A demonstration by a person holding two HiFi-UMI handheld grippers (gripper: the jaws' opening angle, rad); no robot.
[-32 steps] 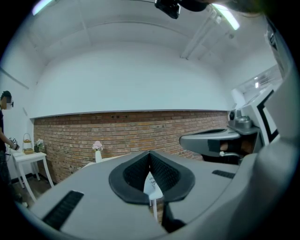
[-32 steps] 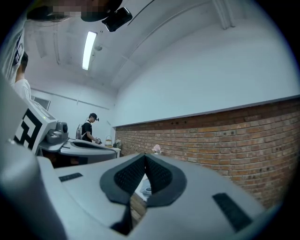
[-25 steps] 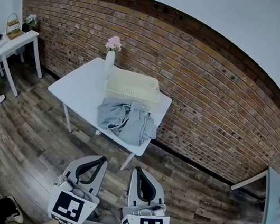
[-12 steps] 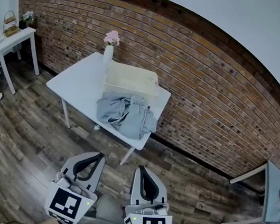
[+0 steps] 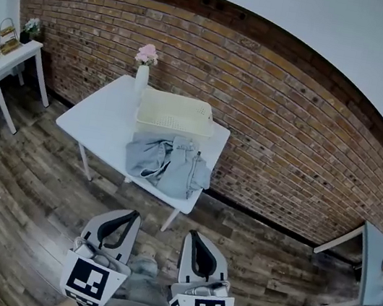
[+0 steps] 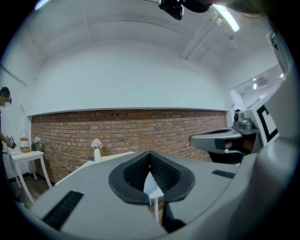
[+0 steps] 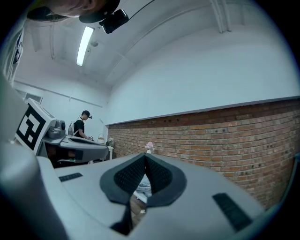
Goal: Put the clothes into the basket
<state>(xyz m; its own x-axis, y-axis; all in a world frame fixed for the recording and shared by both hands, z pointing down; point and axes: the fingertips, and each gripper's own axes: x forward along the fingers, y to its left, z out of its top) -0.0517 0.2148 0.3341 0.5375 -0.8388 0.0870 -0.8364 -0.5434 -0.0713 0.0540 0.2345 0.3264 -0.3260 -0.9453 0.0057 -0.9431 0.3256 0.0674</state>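
A heap of grey-blue clothes (image 5: 168, 166) lies on the near right part of a white table (image 5: 101, 122). Behind the heap, against the brick wall, stands an empty cream basket (image 5: 175, 114). My left gripper (image 5: 134, 214) and right gripper (image 5: 192, 234) are held side by side low in the head view, well short of the table, above the wooden floor. Both are shut with nothing between the jaws. In the left gripper view the table's corner (image 6: 152, 186) shows through the shut left gripper (image 6: 150, 169). In the right gripper view the clothes (image 7: 143, 187) show behind the shut right gripper (image 7: 144, 169).
A white vase with pink flowers (image 5: 143, 74) stands on the table's far corner beside the basket. A small white side table (image 5: 6, 61) is at the far left, another table (image 5: 376, 269) at the right edge. A person (image 7: 80, 127) stands far off.
The table with the clothes and the basket has shifted slightly left and down in the head view. Both grippers stay shut and side by side.
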